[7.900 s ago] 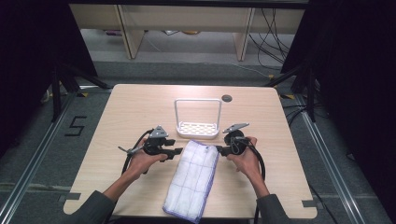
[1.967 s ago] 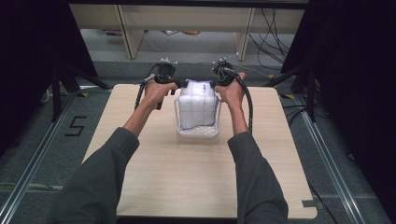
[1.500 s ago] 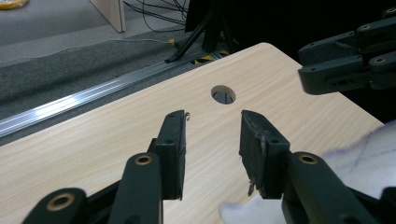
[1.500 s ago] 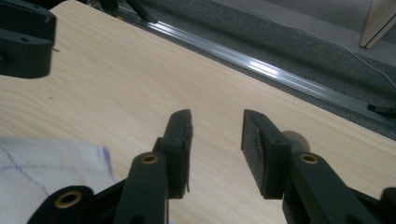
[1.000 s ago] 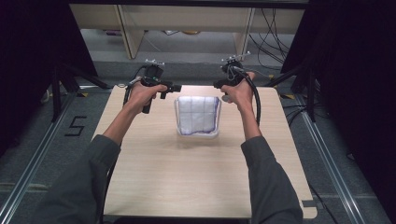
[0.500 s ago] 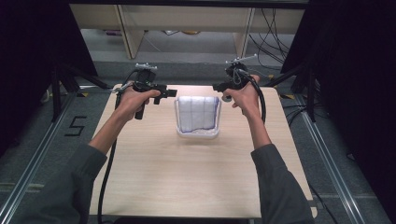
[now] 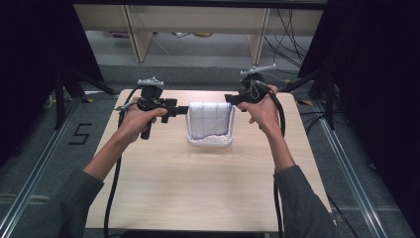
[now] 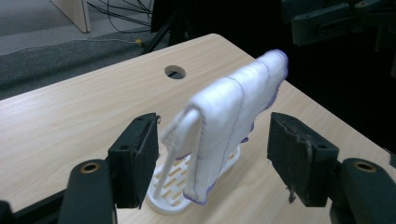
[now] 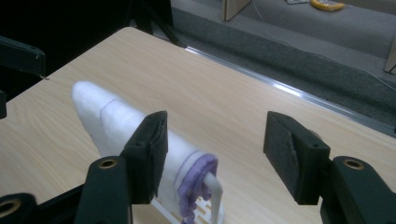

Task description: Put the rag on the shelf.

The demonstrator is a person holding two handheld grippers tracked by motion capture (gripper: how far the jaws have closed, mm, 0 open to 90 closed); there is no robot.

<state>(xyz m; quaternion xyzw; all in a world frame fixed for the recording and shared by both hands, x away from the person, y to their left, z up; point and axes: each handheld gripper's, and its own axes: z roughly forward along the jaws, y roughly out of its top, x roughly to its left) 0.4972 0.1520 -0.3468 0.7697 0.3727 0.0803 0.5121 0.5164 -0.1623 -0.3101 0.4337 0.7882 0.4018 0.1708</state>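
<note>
With the towel draped on the rack at frame centre, both tools, left and right, have just been opening, released and empty, so withdrawing seems next

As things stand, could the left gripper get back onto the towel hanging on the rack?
Probably yes. The left gripper has open fingers that have just been opening, with nothing pressed between them. The towel draped over the white rack sits straight ahead, and nothing stands in between.
</note>
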